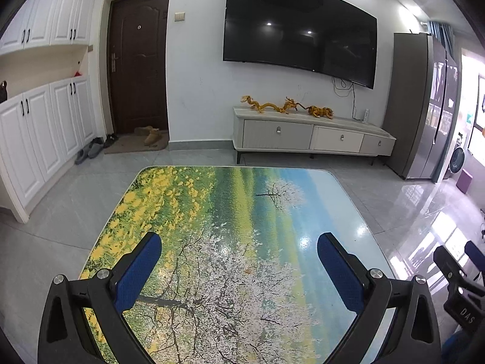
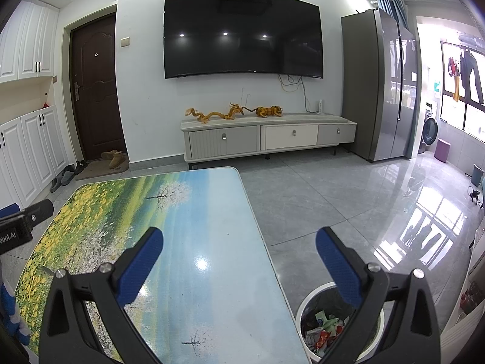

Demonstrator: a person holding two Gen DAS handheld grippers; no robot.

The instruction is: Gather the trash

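Claws left (image 1: 239, 250) and right (image 2: 239, 244) gape wide, empty; right's casing reads "DAS".

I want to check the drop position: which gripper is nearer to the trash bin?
Right. The right gripper hangs over the table's right edge, with one finger above the trash bin. The left gripper is over the table's middle, farther left; its view misses the bin.
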